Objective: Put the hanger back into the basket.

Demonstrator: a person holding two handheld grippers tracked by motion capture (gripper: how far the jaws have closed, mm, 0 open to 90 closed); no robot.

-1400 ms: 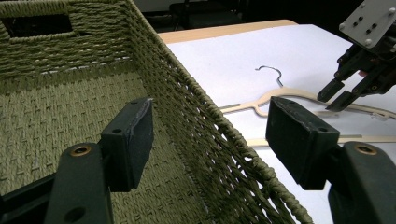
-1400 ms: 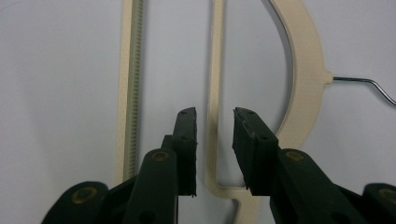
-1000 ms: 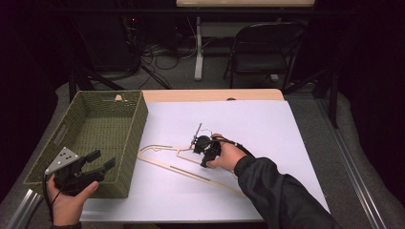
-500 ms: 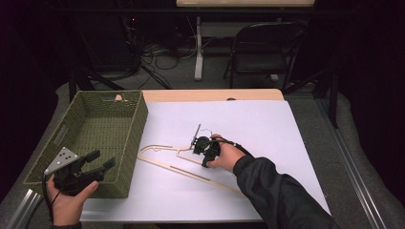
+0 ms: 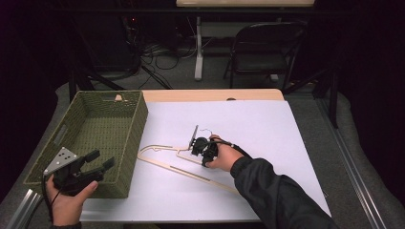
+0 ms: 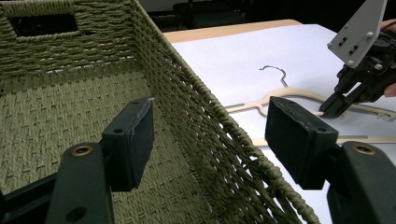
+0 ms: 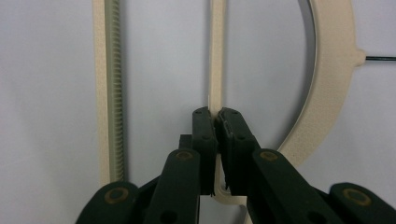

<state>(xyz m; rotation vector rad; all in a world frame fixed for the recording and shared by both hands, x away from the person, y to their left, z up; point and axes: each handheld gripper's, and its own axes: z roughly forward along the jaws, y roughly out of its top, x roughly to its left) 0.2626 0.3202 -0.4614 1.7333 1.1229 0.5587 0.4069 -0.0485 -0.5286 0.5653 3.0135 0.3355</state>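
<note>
On white table sheet (image 5: 267,129), my right gripper (image 7: 217,122) pinches hanger's (image 5: 162,160) thin inner bar, jaws pressed on it. Left gripper (image 5: 98,161) waits spread at basket (image 5: 136,119) corner. Risk: 1-point grip, hanger pivots or slips on lift.

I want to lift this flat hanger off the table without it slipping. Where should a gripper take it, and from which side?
Probably from above, on a thin bar near the neck, as the right gripper does now. The hanger lies flat on the white table, so only its narrow bars fit between jaws coming straight down; a hold near the hook should keep it balanced.
</note>
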